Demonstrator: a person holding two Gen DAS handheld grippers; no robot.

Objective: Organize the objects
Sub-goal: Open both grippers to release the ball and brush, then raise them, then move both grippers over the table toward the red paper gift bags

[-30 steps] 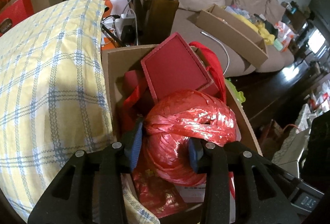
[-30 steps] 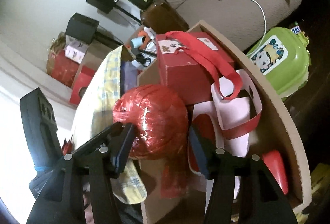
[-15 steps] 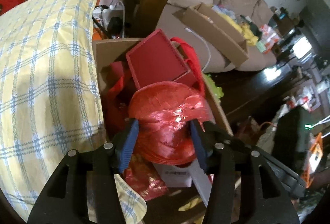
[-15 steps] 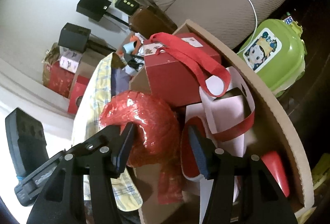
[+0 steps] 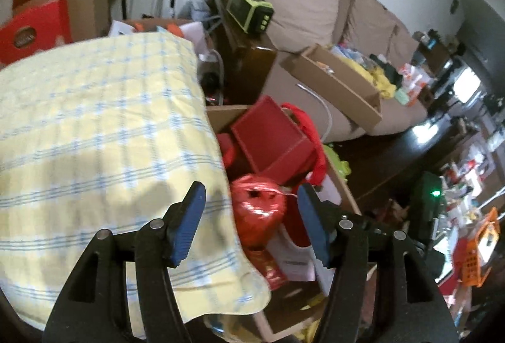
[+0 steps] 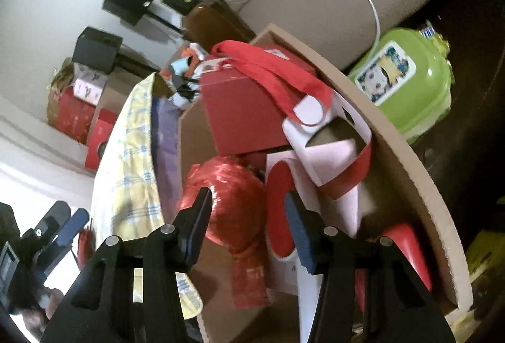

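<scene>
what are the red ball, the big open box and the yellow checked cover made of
Red ball: looks like glossy plastic raffia wound into a ball; shiny highlights and strand lines show. Box: corrugated cardboard, matte brown, raw cut edge. Cover: soft woven fabric, probably cotton, matte, draping at the corner.

The ball (image 5: 258, 210) is shiny red plastic string, wound round and round. The box (image 6: 407, 172) is plain brown cardboard, dull and smooth. The cloth (image 5: 101, 137) is soft yellow fabric with blue checks. The red case (image 5: 271, 134) looks matt. The green tub (image 6: 410, 77) is glossy plastic
</scene>
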